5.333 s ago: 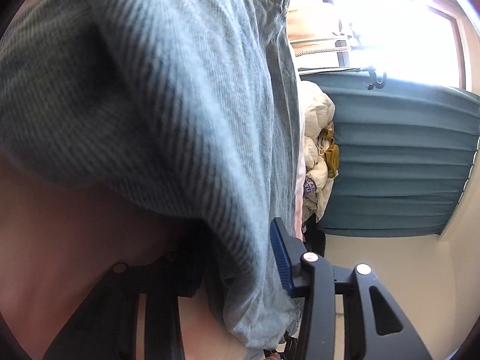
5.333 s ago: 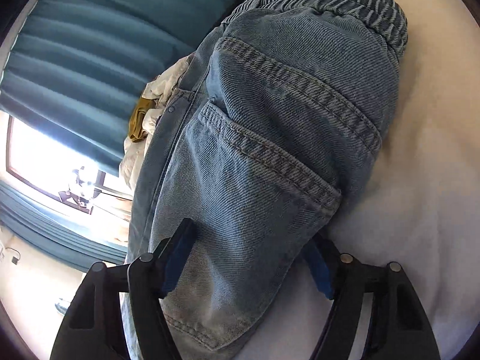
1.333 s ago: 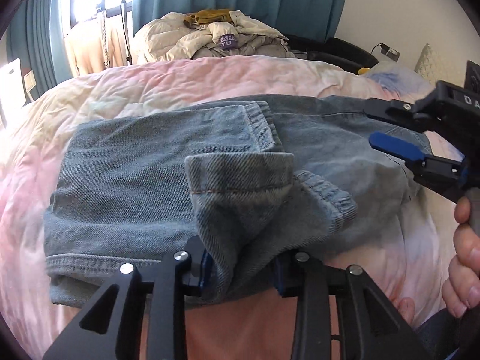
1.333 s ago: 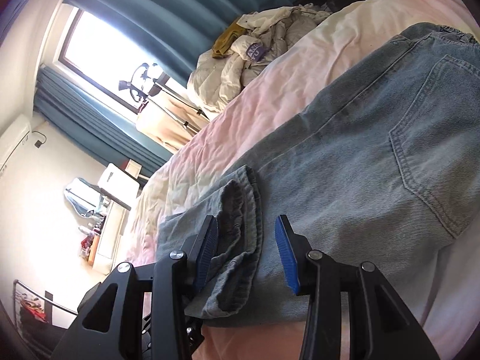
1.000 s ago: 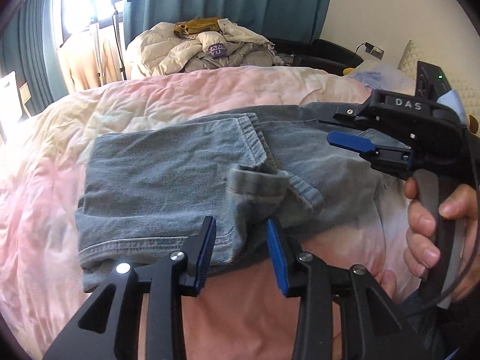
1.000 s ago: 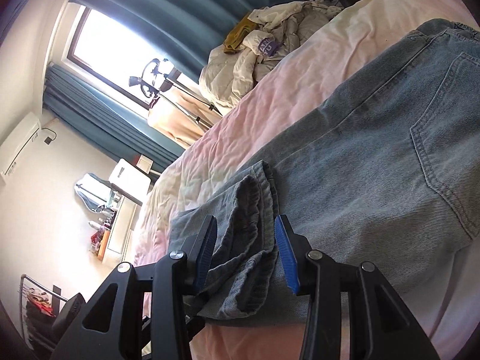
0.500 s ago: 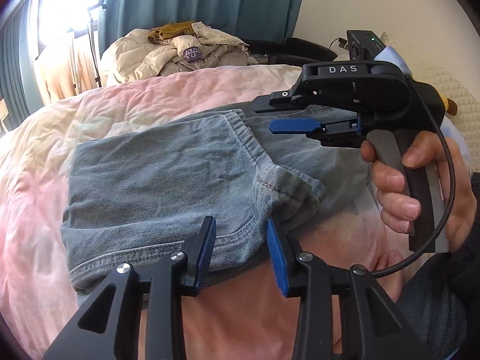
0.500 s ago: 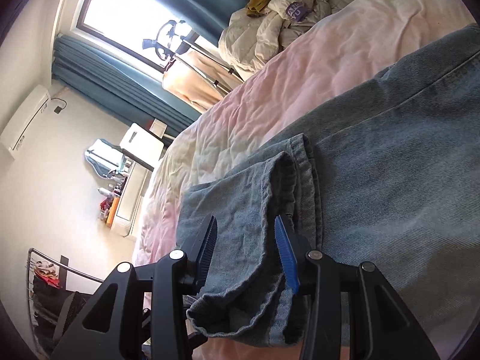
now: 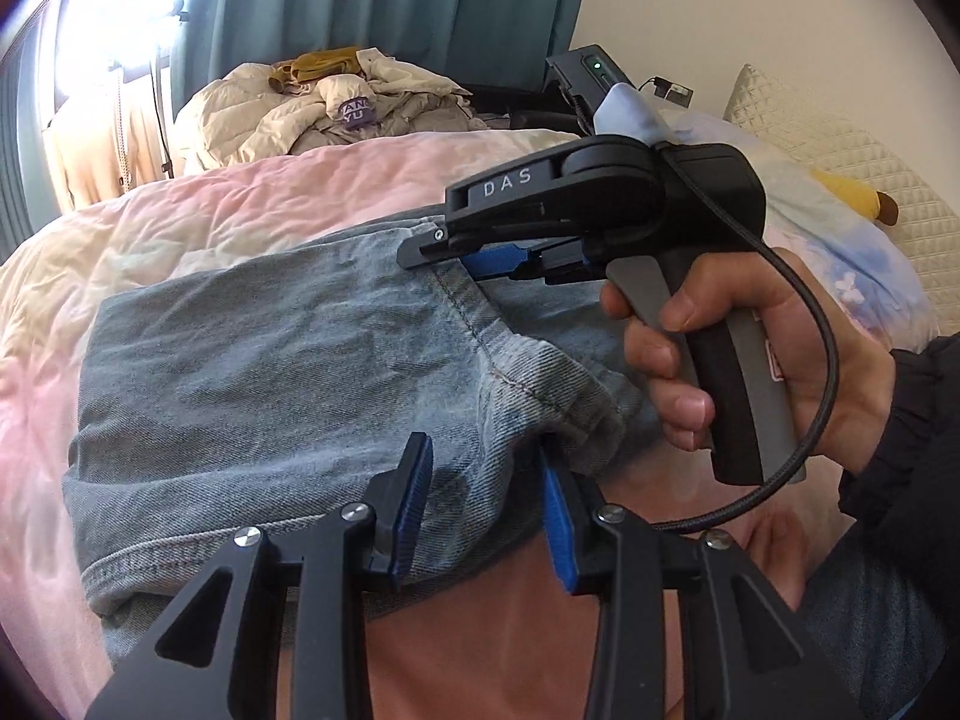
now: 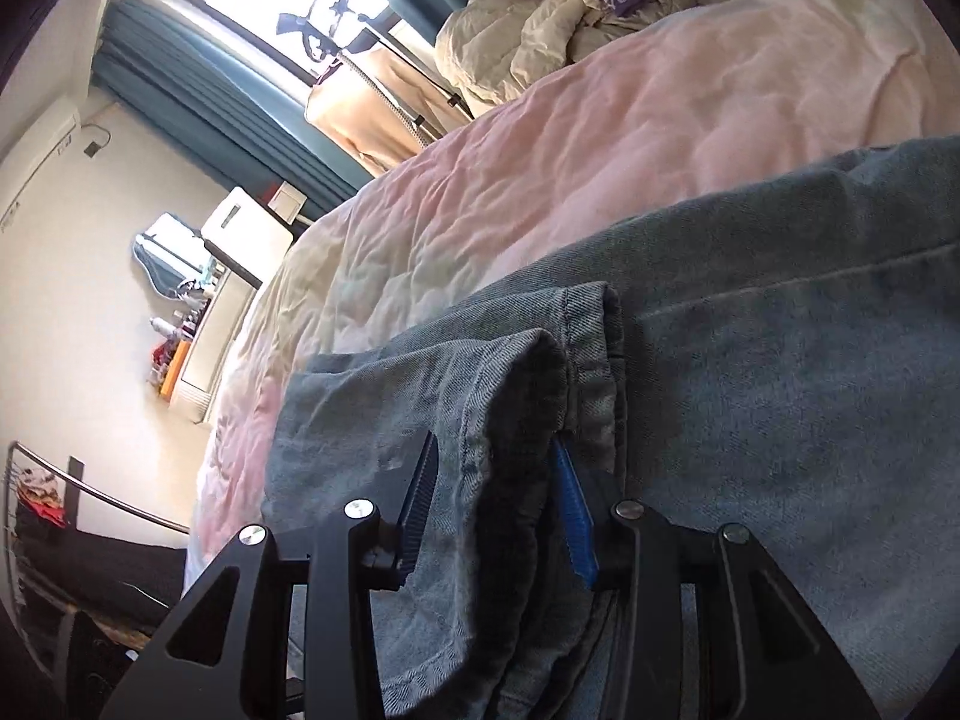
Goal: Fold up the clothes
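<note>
Light blue jeans lie folded on the pink bed cover. My left gripper sits at their near edge, its blue pads shut on the denim beside the turned-over hem corner. The right gripper, held by a hand, lies level over the far end of the same hem. In the right wrist view its jaws are closing on a raised fold of the jeans. The denim fills the gap and touches both pads.
A heap of cream bedding and clothes lies at the far side of the bed below teal curtains. A quilted pillow and a yellow toy are at the right. A metal clothes rack and a white cabinet stand beyond the bed's left edge.
The right gripper has swung left across the jeans to the hem and its jaws have narrowed around the fold. The left gripper has sunk, and the bunched cuff now lies flatter.
</note>
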The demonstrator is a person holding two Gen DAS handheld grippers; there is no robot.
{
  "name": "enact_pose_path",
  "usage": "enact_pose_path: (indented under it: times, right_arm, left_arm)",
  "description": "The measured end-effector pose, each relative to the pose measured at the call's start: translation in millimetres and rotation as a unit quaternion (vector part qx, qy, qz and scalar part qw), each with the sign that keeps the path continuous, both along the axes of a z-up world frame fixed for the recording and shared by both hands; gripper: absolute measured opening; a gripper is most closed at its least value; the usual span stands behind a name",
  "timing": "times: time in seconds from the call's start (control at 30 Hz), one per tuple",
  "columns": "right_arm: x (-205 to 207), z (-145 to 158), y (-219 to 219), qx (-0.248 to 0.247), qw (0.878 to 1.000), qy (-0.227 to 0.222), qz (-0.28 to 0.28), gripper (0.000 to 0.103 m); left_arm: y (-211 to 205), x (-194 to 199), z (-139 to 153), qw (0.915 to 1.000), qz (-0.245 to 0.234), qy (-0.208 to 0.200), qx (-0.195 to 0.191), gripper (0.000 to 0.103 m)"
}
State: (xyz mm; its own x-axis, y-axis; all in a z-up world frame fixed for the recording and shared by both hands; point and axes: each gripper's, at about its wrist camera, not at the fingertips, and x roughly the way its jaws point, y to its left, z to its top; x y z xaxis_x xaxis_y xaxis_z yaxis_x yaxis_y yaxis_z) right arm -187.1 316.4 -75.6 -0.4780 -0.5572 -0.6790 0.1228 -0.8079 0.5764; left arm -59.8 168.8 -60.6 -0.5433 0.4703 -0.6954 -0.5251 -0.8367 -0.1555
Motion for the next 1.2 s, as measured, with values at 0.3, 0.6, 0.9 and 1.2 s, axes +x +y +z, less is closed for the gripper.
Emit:
enact_pose_path:
  times: [0.3, 0.6, 0.9, 1.2]
  right_arm:
    - [2.2, 36.6, 4.4, -0.014, 0.996, 0.084, -0.010, 0.003]
    - [-11.8, 54.8, 31.0, -0.020, 0.994, 0.104, -0.031, 0.003]
    - [-29.8, -20.0, 32.2, 0.030, 0.999, 0.019, -0.015, 0.004]
    - [0.4, 20.8, 54.6, 0.046, 0.994, 0.086, -0.045, 0.023]
  left_arm:
    - [7.3, 4.9, 16.1, 0.9984, 0.001, 0.047, 0.030, 0.006]
    - [29.9, -22.9, 0.7, 0.9983, -0.002, 0.007, 0.058, 0.006]
    - [30.1, -34.5, -18.3, 0.9977, 0.006, -0.038, 0.056, 0.006]
    - [-2.9, 7.7, 35.9, 0.9950, 0.012, -0.012, 0.098, 0.019]
